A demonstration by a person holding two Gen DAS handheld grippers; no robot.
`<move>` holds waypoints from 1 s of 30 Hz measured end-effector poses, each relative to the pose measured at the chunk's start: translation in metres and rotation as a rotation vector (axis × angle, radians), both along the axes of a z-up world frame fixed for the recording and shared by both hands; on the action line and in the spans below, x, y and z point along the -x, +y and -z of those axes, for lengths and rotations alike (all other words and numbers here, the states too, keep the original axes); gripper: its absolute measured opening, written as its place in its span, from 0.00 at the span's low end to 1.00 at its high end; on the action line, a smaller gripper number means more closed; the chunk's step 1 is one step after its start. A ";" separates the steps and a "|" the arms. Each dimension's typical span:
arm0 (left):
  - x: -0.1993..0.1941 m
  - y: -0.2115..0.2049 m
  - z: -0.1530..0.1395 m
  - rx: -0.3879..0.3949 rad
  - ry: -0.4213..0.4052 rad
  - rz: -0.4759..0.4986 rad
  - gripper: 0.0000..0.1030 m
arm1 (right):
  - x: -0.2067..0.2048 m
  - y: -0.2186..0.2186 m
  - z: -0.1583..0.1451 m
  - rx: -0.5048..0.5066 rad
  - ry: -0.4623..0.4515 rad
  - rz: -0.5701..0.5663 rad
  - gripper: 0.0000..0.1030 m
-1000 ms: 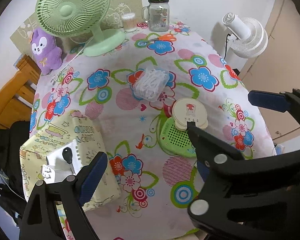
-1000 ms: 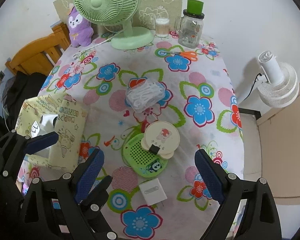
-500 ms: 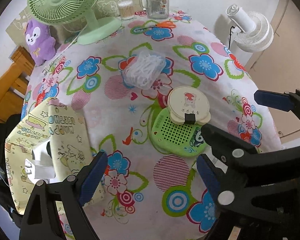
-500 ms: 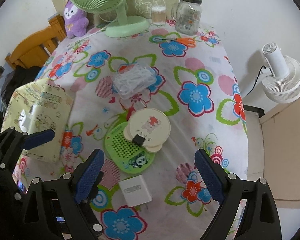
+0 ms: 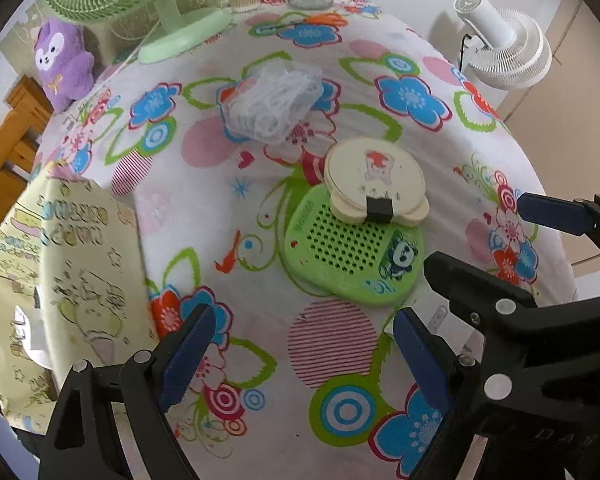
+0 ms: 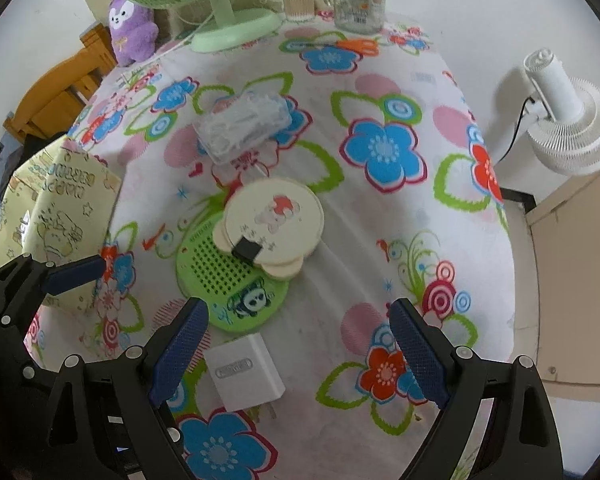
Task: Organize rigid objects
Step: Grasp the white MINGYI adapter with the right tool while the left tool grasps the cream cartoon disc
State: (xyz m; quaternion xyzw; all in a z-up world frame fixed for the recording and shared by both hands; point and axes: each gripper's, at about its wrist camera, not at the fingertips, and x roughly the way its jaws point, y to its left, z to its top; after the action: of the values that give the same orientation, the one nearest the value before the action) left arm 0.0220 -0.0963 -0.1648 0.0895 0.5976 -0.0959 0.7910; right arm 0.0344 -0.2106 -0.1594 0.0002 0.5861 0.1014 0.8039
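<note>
Both grippers have come down and forward toward the table over the last second, so the green fan and the glass jar have slid up to the top edge of each view and the central objects loom larger.

The table, covered in a flowered cloth, fills both views. At its left edge stands a yellow printed box, open at the top. The right wrist view shows less of the box, and shows one blue pad of the left gripper in front of it. The green fan, purple plush and glass jar stand along the far edge, with a white fan beyond the table's right side.

At mid-table lies a clear plastic box of white pieces. Nearer, a green perforated disc with a panda print lies flat, and a cream round case with a black clasp rests overlapping its far edge.

Only the right wrist view shows the white charger plainly: it lies just beyond the disc's near rim, beside the right gripper's left finger. In the left wrist view the right gripper's arm hides nearly all of it.

The left gripper and right gripper both hover with fingers spread wide, gripping nothing.
</note>
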 end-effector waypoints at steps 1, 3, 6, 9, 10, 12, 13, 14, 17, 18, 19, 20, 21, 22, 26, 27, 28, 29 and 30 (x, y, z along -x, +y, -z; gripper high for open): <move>0.002 0.000 0.002 0.001 0.006 -0.001 0.89 | 0.002 -0.001 0.002 -0.005 0.006 0.000 0.91; 0.007 0.001 0.004 0.018 0.016 -0.006 0.89 | 0.004 -0.002 0.006 -0.013 0.020 -0.005 0.91; 0.013 0.003 0.008 0.046 0.044 -0.005 0.89 | 0.008 0.001 0.011 -0.012 0.039 -0.016 0.91; 0.017 0.004 0.010 0.048 0.050 0.012 0.89 | 0.011 0.007 0.015 -0.017 0.050 -0.032 0.91; 0.019 0.004 0.011 0.041 0.050 0.019 0.89 | 0.012 0.009 0.016 -0.017 0.052 -0.035 0.91; 0.020 0.004 0.012 0.036 0.049 0.032 0.89 | 0.014 0.013 0.018 -0.022 0.057 -0.040 0.91; 0.022 0.004 0.012 0.035 0.047 0.044 0.89 | 0.014 0.014 0.019 -0.025 0.062 -0.041 0.91; 0.023 0.005 0.013 0.032 0.047 0.053 0.89 | 0.015 0.016 0.021 -0.025 0.067 -0.044 0.91; 0.025 0.005 0.016 0.021 0.052 0.072 0.89 | 0.017 0.022 0.026 -0.008 0.081 -0.053 0.84; 0.027 0.005 0.017 0.018 0.054 0.076 0.89 | 0.018 0.024 0.029 0.000 0.088 -0.058 0.81; 0.029 0.005 0.018 0.014 0.057 0.083 0.89 | 0.018 0.025 0.030 -0.003 0.100 -0.058 0.76; 0.029 0.005 0.020 0.010 0.059 0.088 0.89 | 0.019 0.028 0.033 0.001 0.115 -0.058 0.67; 0.030 0.004 0.022 0.004 0.063 0.093 0.89 | 0.020 0.031 0.036 0.009 0.128 -0.061 0.63; 0.031 0.003 0.024 0.000 0.067 0.095 0.89 | 0.021 0.033 0.036 0.030 0.123 -0.063 0.57; 0.030 0.005 0.026 0.017 0.072 0.079 0.89 | 0.022 0.036 0.035 0.061 0.114 -0.074 0.41; 0.030 0.005 0.026 0.014 0.067 0.076 0.89 | 0.022 0.034 0.035 0.050 0.119 -0.067 0.41; 0.029 0.005 0.025 0.015 0.063 0.071 0.89 | 0.021 0.031 0.035 0.046 0.121 -0.058 0.41; 0.024 0.007 0.024 0.020 0.063 0.068 0.89 | 0.020 0.028 0.034 0.044 0.122 -0.048 0.41; 0.022 0.008 0.023 0.025 0.061 0.063 0.89 | 0.019 0.023 0.033 0.041 0.123 -0.035 0.41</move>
State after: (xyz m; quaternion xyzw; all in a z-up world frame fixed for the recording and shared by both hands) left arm 0.0001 -0.0888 -0.1874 0.0954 0.6172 -0.1307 0.7700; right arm 0.0152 -0.1875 -0.1925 -0.0202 0.6362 0.1031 0.7644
